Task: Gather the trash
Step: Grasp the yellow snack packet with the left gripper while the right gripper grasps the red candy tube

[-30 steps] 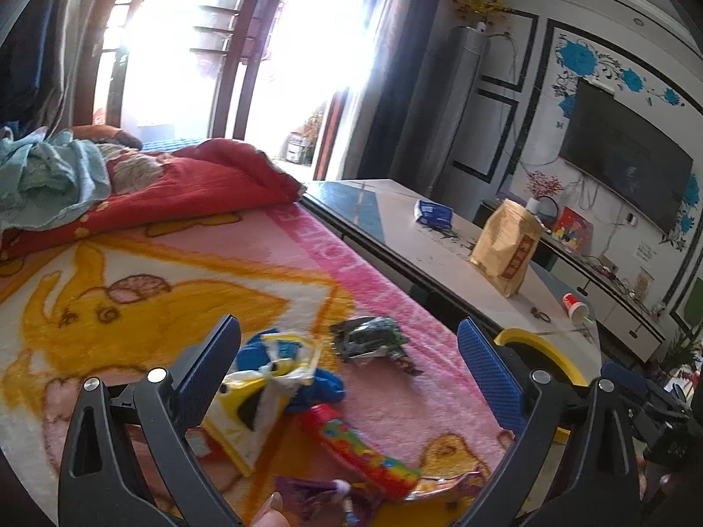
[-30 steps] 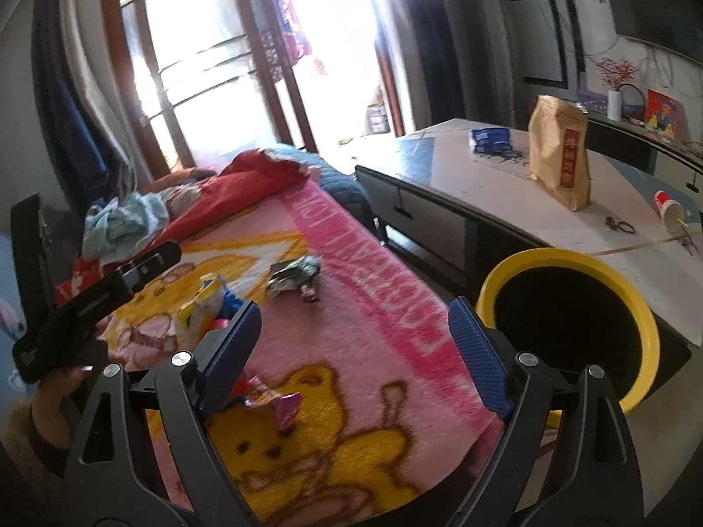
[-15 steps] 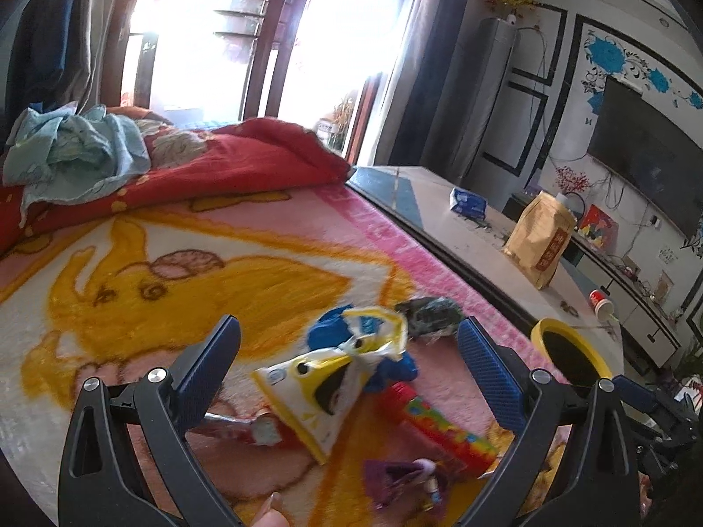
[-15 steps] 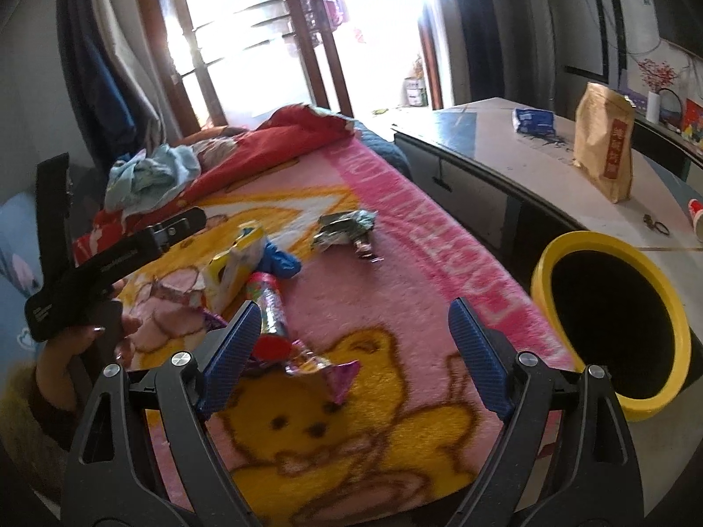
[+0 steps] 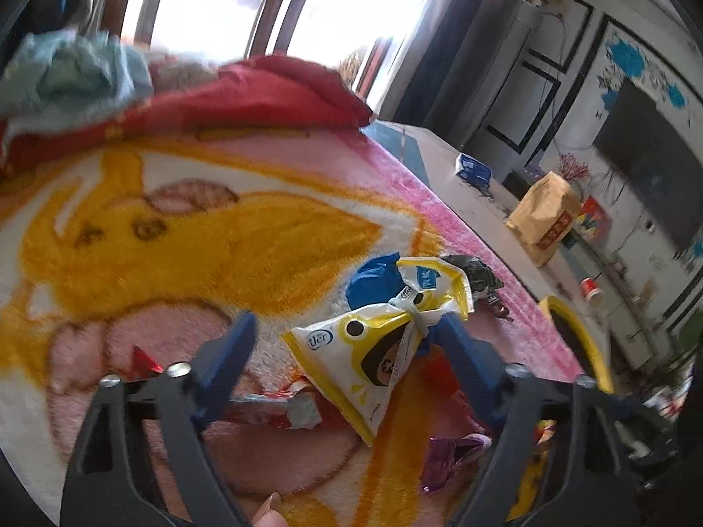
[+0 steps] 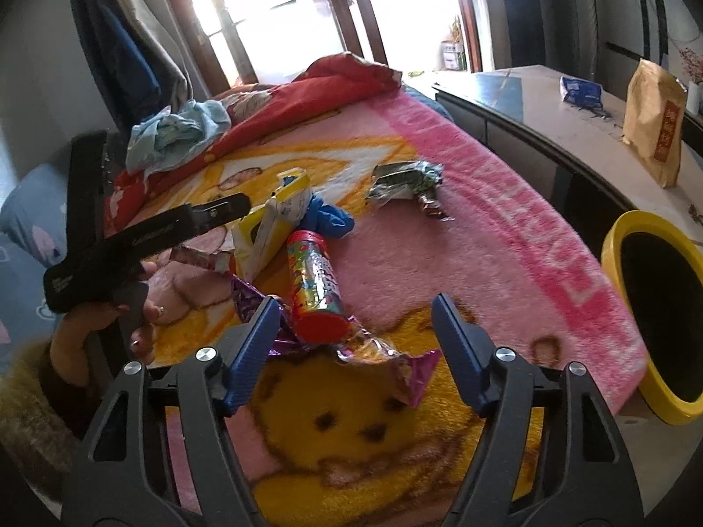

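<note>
Left gripper point(image 5: 340, 342): our jaws are closing; the yellow bag point(image 5: 373, 351) lies between the blue pads, and we cannot tell whether the right pad touches it or only crosses in front of it.
Right gripper point(image 6: 356, 336): our jaws are closing, pads not yet on anything; the red end of the tube point(image 6: 314, 283) and the purple wrapper point(image 6: 386, 362) sit in the gap.
Left hand point(image 6: 110, 325): we see it on the black handle, at the left of the right wrist view.
Near trash: a blue glove point(image 6: 329, 219) touches the far end of the yellow bag; a red foil scrap point(image 5: 285, 404) lies under the bag's near end.
Further trash: a dark crumpled wrapper point(image 6: 404, 180) lies apart, toward the blanket's pink edge.
Surface: all of it rests on the pink and yellow blanket point(image 6: 505, 237).
Bin: the yellow bin point(image 6: 615, 237) stands just beside the blanket's right edge, its mouth up.
Beyond: a table point(image 6: 549, 114) carries a brown paper bag point(image 6: 654, 123).
</note>
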Demonstrator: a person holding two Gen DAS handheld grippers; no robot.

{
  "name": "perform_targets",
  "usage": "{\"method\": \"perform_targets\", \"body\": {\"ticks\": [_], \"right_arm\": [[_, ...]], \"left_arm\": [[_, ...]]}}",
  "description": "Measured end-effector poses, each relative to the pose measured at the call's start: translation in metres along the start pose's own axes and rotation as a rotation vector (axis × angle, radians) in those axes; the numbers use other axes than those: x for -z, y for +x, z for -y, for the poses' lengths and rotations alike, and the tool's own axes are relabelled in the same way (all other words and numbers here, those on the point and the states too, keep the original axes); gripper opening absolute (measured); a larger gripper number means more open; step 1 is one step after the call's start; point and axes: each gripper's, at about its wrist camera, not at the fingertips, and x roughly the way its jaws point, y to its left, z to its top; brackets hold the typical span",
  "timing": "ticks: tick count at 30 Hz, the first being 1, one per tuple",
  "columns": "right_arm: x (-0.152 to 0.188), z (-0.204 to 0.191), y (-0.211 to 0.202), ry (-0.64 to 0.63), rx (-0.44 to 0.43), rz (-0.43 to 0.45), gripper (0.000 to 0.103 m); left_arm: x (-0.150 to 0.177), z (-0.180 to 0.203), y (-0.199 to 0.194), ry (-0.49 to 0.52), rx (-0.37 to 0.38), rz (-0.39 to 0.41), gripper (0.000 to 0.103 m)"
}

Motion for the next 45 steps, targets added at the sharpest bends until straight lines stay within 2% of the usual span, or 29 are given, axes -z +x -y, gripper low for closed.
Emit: {"method": "perform_targets", "body": {"ticks": [3,6,15,21,25,30,33,42,43,45], "right_arm": [[-0.001,-0.002,0.005,-0.002,-0.007,-0.007,0.061],[-0.003,-0.003,0.011,0.004,-0.02,-0.019,0.058],[-0.007,-0.009,0.029,0.015,-0.045,-0.063,0.051],[-0.008,-0.006,0.042,0.049,-0.056,-0.108,0.045],[-0.006,-0.007,0.048,0.06,-0.063,-0.126,0.036],[-0.006,-0.005,0.048,0.06,-0.065,-0.125,0.036],[-0.005,-0.005,0.048,0.06,-0.063,-0.125,0.035],[-0.003,-0.003,0.046,0.06,-0.051,-0.12,0.035],[-0.003,-0.002,0.045,0.061,-0.049,-0.116,0.035],[-0.002,0.0,0.043,0.068,-0.052,-0.109,0.035]], "left_arm": [[-0.002,-0.009,0.009,-0.039,0.025,-0.03,0.071],[0.0,-0.015,0.017,-0.067,0.06,-0.068,0.07],[0.0,-0.014,0.025,-0.084,0.124,-0.087,0.068],[0.001,-0.013,0.027,-0.075,0.132,-0.104,0.064],[0.0,-0.012,0.028,-0.079,0.141,-0.116,0.054],[0.002,-0.011,0.025,-0.089,0.162,-0.123,0.046],[0.007,-0.01,0.019,-0.086,0.177,-0.125,0.038],[0.014,0.007,-0.003,-0.005,0.187,-0.113,0.021],[0.014,0.008,-0.005,0.003,0.188,-0.108,0.014],[0.015,0.012,-0.009,0.023,0.193,-0.099,0.012]]}}
